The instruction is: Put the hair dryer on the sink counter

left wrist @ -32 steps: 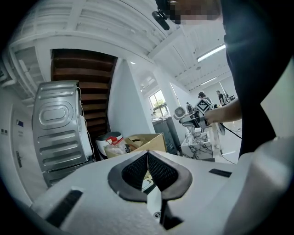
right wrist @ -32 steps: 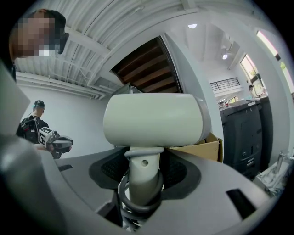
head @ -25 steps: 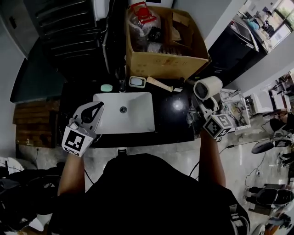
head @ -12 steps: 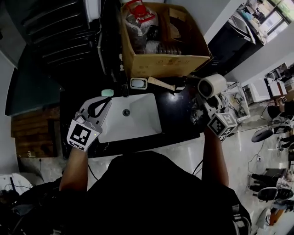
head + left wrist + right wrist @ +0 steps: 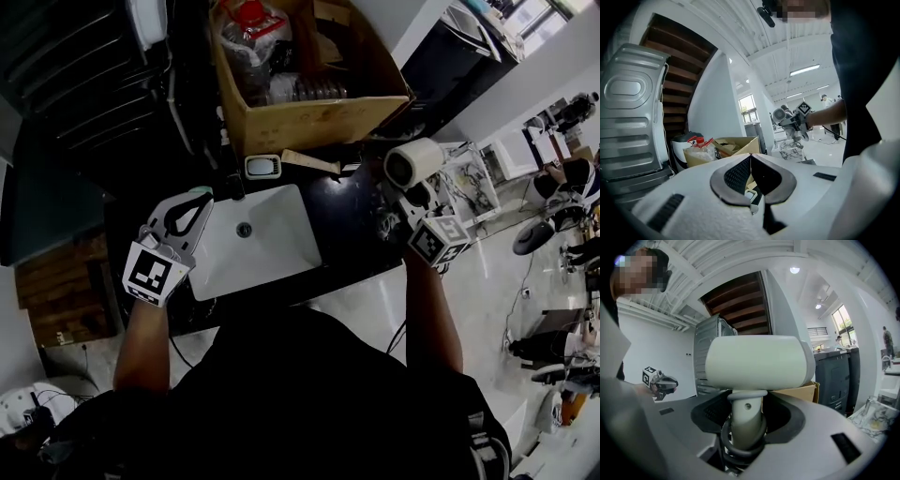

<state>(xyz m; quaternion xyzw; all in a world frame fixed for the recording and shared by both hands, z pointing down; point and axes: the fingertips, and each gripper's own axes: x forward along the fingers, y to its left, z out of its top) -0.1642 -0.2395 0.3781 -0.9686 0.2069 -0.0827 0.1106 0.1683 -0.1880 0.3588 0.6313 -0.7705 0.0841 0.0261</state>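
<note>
At the far left, over the left end of the dark desk [image 5: 354,223], the left hand-held gripper [image 5: 195,204] hangs with its marker cube toward the person and its jaws pointing away, toward the back of the desk. In the left gripper view, this hand-held gripper [image 5: 750,159] has its tips brought together, with nothing between them. A grey ribbed metal appliance [image 5: 628,108] rises at the left of that view. Just right of this gripper, the white rectangular sink [image 5: 277,248] is set into the desk, its drain [image 5: 244,229] near the back. Behind the sink, a small white-rimmed rectangular item [image 5: 262,166] lies on the desk. Beyond that stands an open cardboard box [image 5: 300,117] filled with bagged and bottled goods. Farther right, the cream hair dryer [image 5: 412,161] is up at the right end of the desk, its round mouth facing the camera. It is carried by the right hand-held gripper [image 5: 420,199] rather than lying on the desk. In the right gripper view, the hair dryer [image 5: 757,361] stands upright, its barrel lying crosswise above the jaws. The right hand-held gripper [image 5: 746,425] is clamped wide on the handle, a pad on either side. A dark cord [image 5: 740,448] loops round the foot of the handle. The left gripper view shows the same hair dryer [image 5: 780,115] raised clear in the air at the end of the person's outstretched forearm.
</note>
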